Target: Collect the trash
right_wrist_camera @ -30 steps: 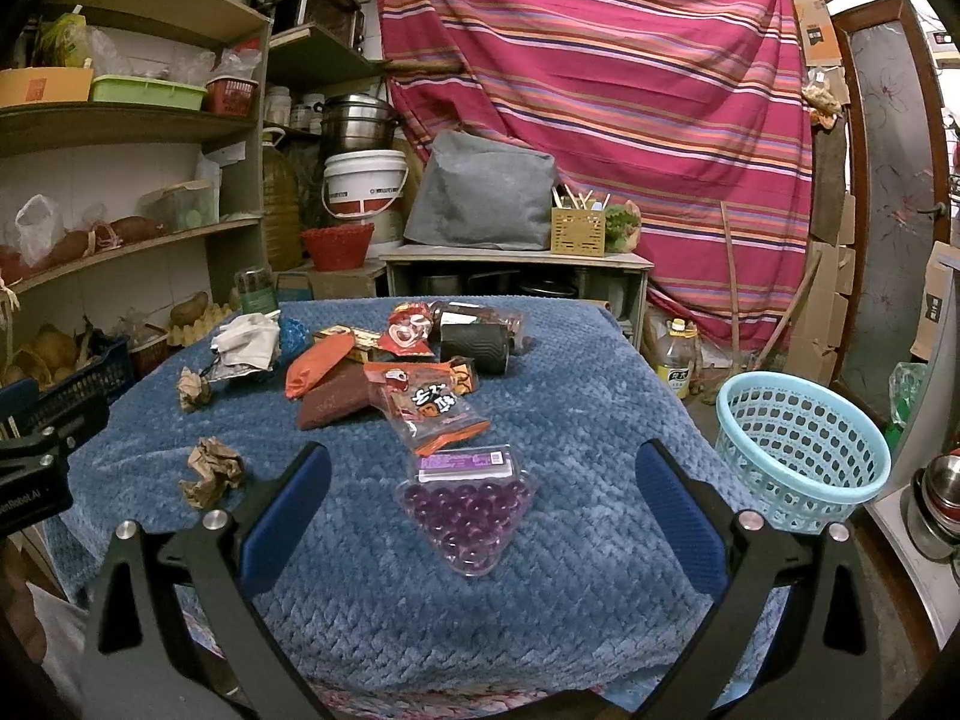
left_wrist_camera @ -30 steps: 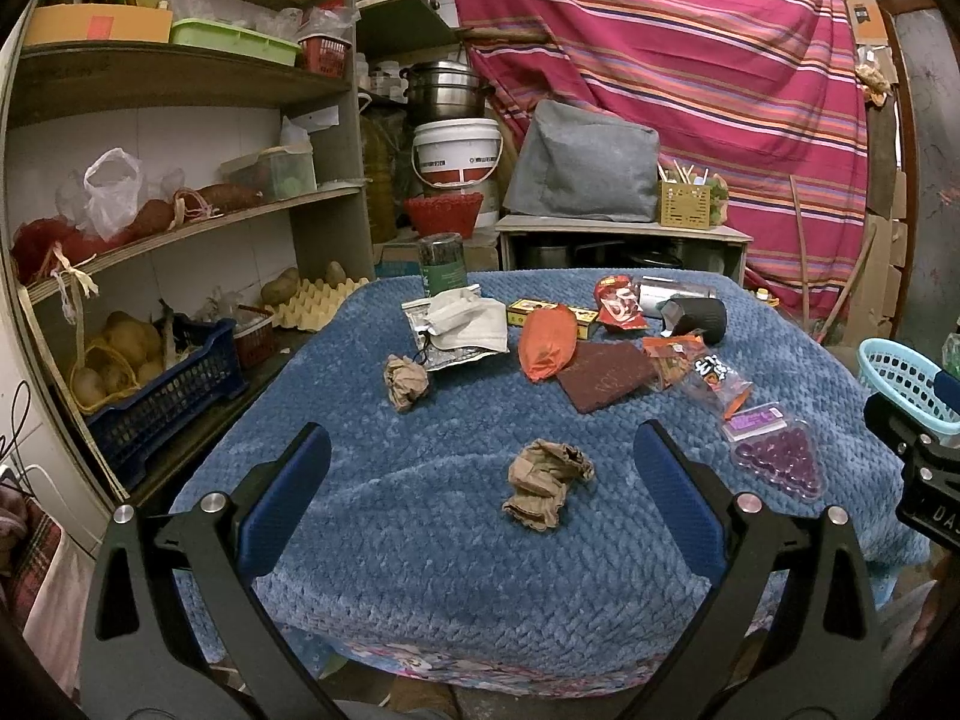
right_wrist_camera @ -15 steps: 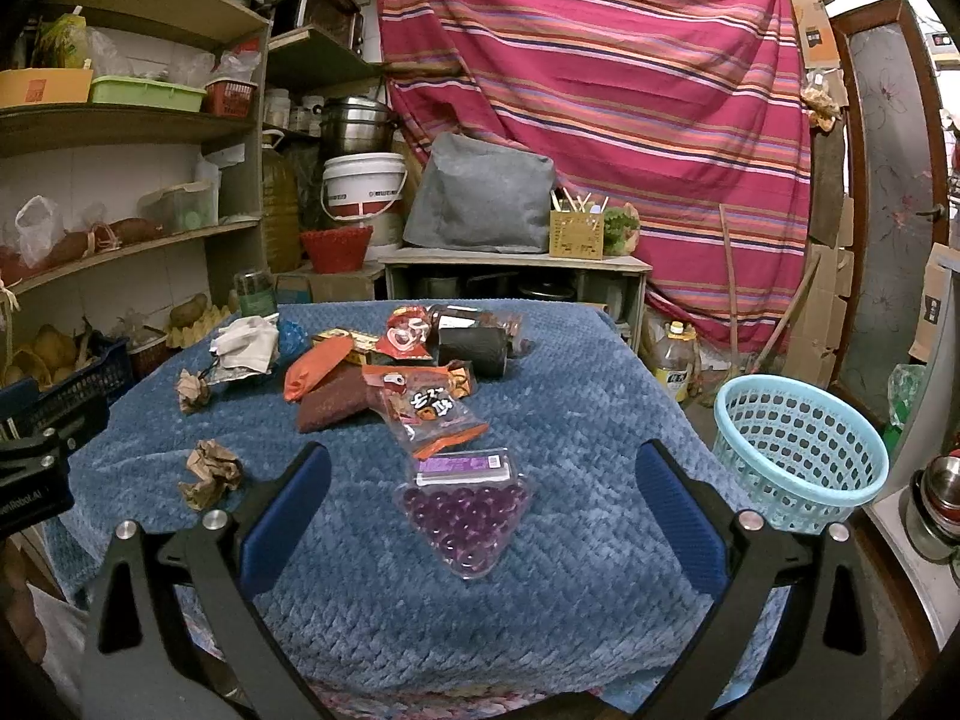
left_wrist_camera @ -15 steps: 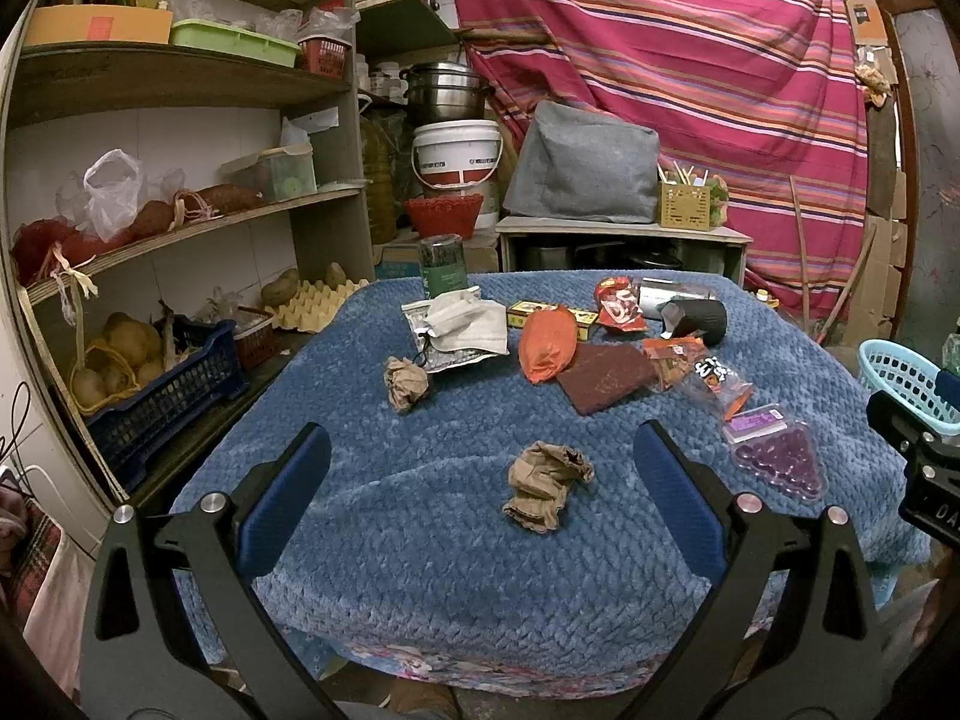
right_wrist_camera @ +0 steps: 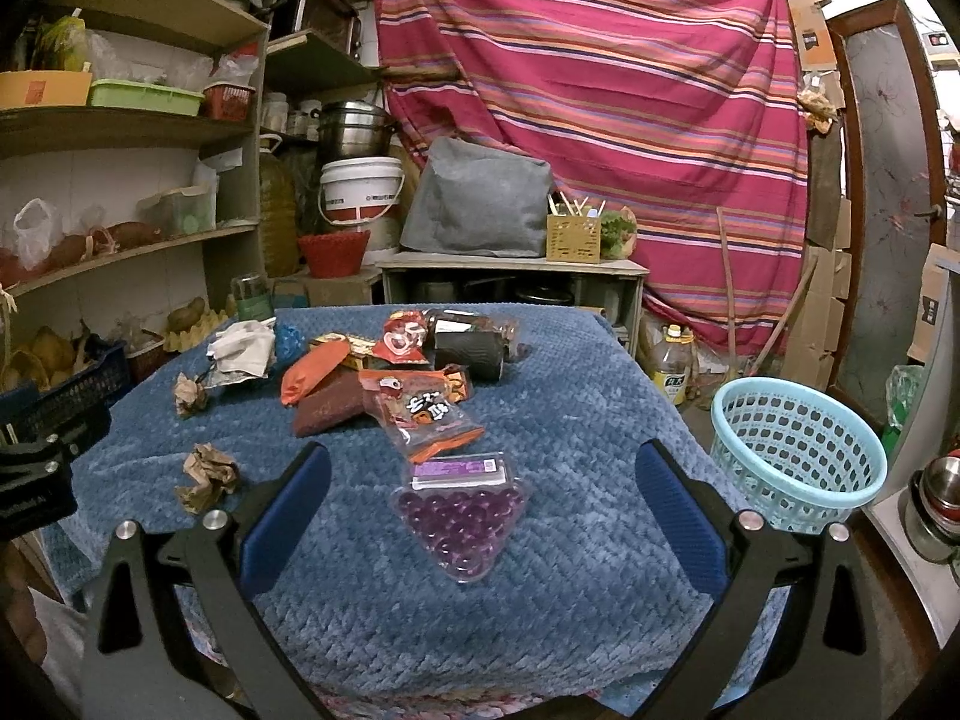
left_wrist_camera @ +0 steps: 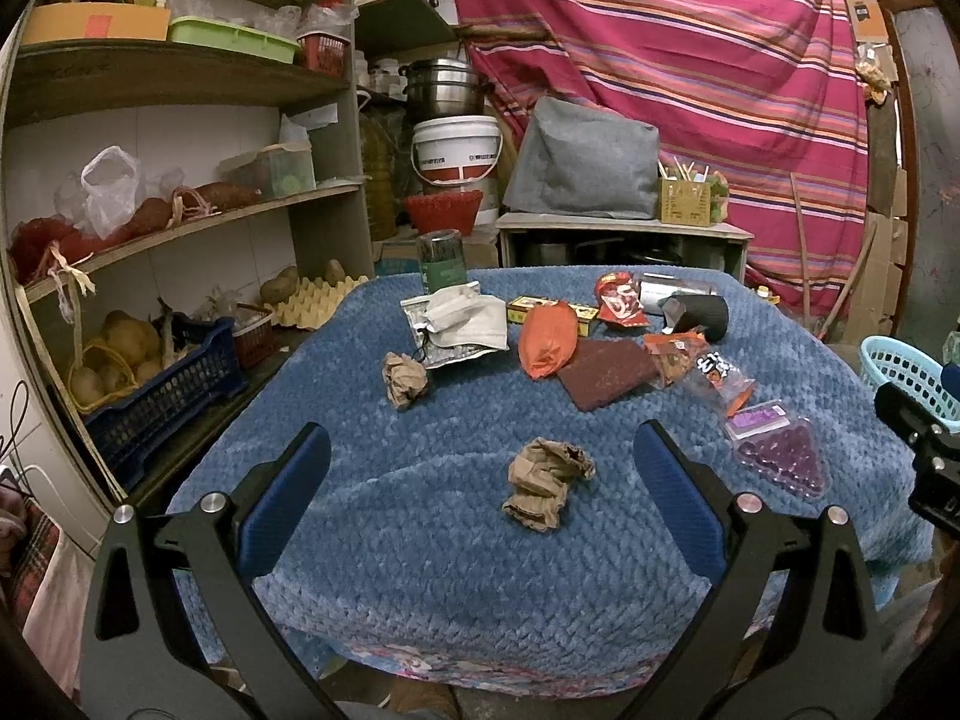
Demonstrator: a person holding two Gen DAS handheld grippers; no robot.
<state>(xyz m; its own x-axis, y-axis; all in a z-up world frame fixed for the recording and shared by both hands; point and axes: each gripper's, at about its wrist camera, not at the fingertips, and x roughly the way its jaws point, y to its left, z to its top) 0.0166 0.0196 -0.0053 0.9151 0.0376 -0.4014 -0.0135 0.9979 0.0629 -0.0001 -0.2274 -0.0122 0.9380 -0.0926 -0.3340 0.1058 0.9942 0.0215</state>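
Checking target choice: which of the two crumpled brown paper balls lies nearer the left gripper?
The crumpled paper ball lying between the open left gripper fingers; the other paper ball sits farther back.

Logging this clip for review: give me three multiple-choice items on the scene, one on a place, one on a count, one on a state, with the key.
1. Where is the light blue perforated plastic basket?
A. on the blue knitted table cover
B. on the floor, off the table's right side
C. on a wall shelf

2. How many crumpled brown paper balls lie on the blue knitted table cover?
A. one
B. two
C. four

3. How are the left gripper and right gripper?
A. both open, holding nothing
B. left shut on paper
C. right shut on a wrapper

Key: 1 B, since the basket stands below the table edge to the right. 2 B, since there is a near paper ball and a far paper ball. 3 A, since each gripper's blue pads stand wide apart with only the table between them.
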